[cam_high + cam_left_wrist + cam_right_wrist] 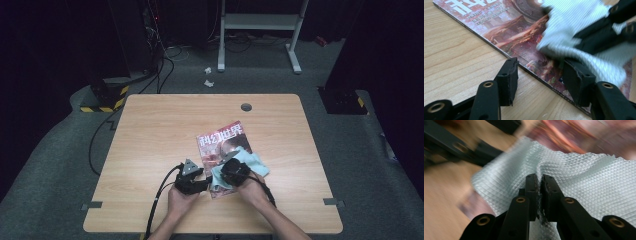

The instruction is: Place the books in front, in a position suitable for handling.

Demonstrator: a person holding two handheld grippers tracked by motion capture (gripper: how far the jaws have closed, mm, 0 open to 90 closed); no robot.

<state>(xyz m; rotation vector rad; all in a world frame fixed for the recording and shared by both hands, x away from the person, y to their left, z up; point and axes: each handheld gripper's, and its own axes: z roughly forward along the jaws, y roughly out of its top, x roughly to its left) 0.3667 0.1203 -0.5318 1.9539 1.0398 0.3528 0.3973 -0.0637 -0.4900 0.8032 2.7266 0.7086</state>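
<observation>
On the big wooden table [150,130] lies a red picture magazine [220,142]. A pale blue waffle cloth [584,182] lies on it, pinched tight by the right gripper [539,186]. The left gripper [539,75], jaws apart, straddles the magazine's edge. Wiping looks underway, not finished.

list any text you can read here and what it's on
"科幻世界": large white title on the magazine cover, high view.
Small white line under the title, left gripper view: too blurred to read.
Small print along the magazine's lower edge, left gripper view: too small to read.
</observation>
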